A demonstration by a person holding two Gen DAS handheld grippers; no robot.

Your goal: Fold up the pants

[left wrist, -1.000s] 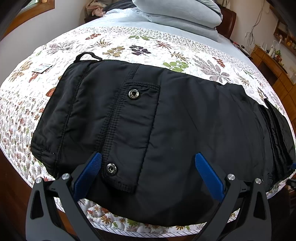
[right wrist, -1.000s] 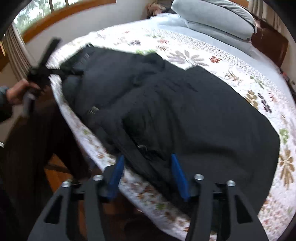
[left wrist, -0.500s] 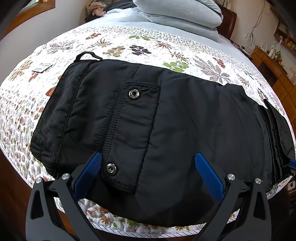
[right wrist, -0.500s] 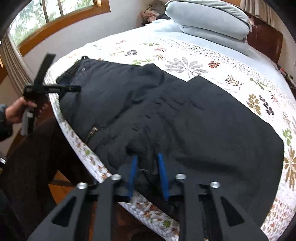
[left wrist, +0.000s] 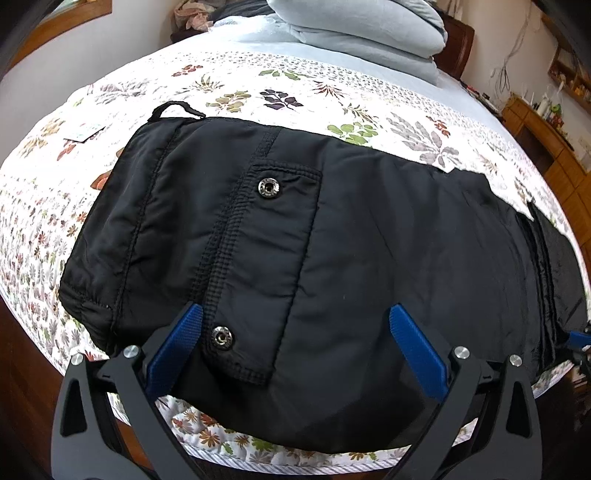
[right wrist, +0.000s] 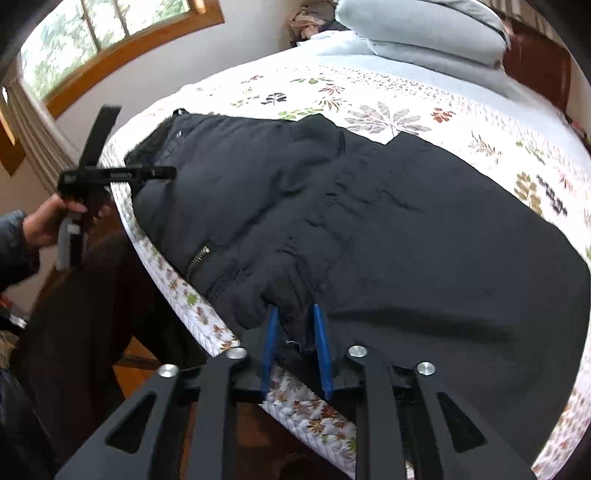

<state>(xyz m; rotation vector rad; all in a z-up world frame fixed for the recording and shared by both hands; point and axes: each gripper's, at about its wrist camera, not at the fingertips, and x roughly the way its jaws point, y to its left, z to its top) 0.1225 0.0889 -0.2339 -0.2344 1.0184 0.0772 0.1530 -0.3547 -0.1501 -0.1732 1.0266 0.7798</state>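
Left wrist view: your left gripper stood wide open over the black pants, which lay across the floral bedspread; grey pillows upper centre, wooden shelving at right.

Right wrist view: your right gripper was pinched narrow on the pants' near edge; window upper left.
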